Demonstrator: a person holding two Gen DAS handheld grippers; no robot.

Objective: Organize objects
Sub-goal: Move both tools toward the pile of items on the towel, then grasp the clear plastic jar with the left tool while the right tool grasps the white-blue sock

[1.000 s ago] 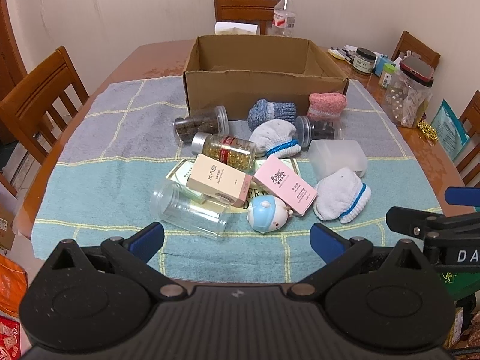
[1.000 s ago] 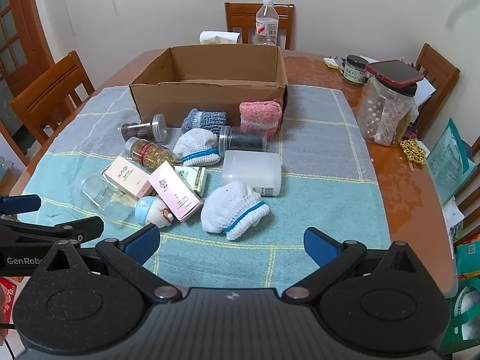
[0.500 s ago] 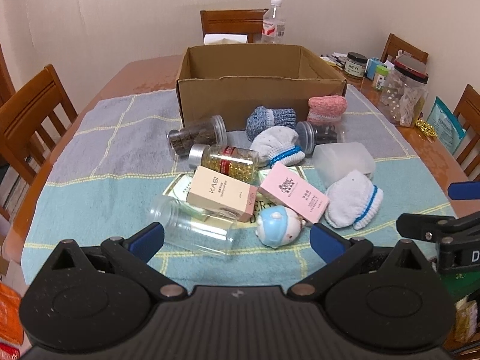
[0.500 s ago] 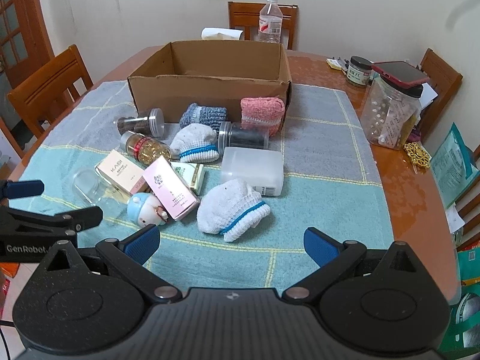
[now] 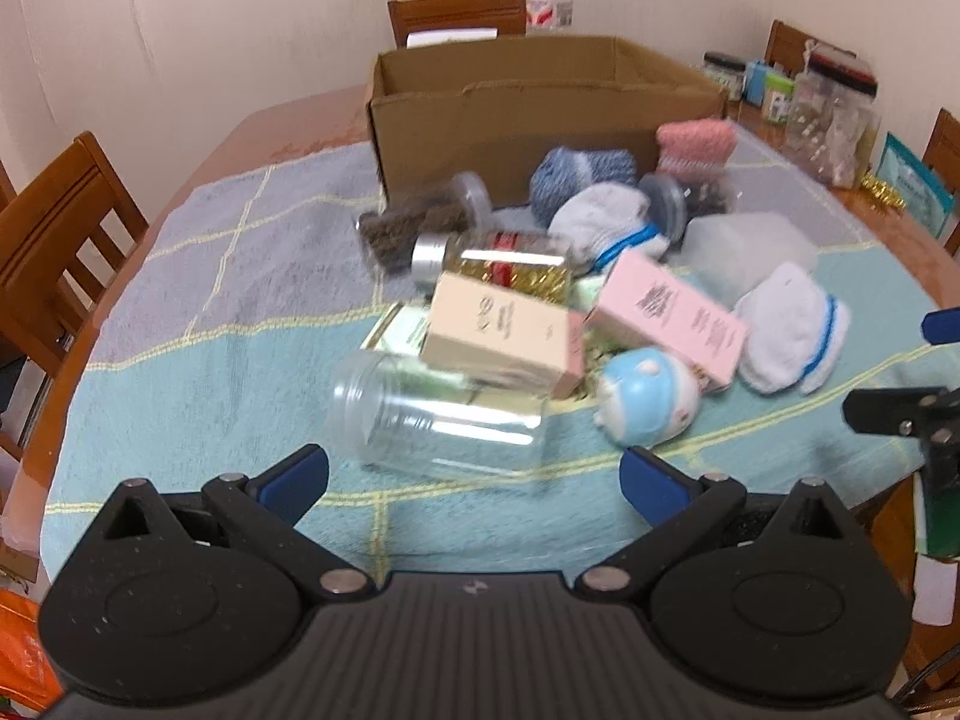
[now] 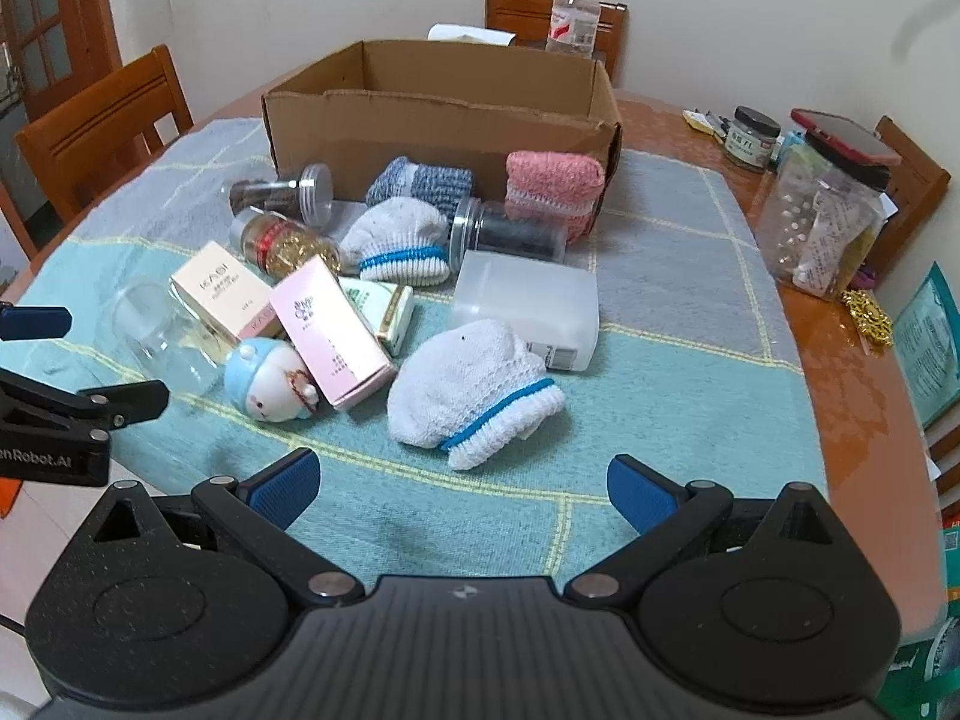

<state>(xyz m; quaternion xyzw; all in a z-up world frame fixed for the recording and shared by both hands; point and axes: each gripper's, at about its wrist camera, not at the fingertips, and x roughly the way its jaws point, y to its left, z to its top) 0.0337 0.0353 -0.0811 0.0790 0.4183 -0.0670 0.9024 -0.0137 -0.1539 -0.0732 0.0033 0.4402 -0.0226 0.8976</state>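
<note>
One cardboard box (image 6: 441,120) at the back of the bench. Four socks: a white one with a blue band (image 6: 471,393), a second white one (image 6: 399,240), a blue-grey one (image 6: 423,180), a pink one (image 6: 552,186). Four jars lying down: clear empty (image 5: 438,414), gold-filled (image 6: 282,243), two dark-filled (image 6: 279,192) (image 6: 510,231). Three cartons: cream (image 6: 222,297), pink (image 6: 330,330), green (image 6: 384,306). One white tub (image 6: 528,306), one blue figurine (image 6: 270,381).

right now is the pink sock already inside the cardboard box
No, the pink sock lies on the towel outside the cardboard box, against its front wall near the right corner.
</note>
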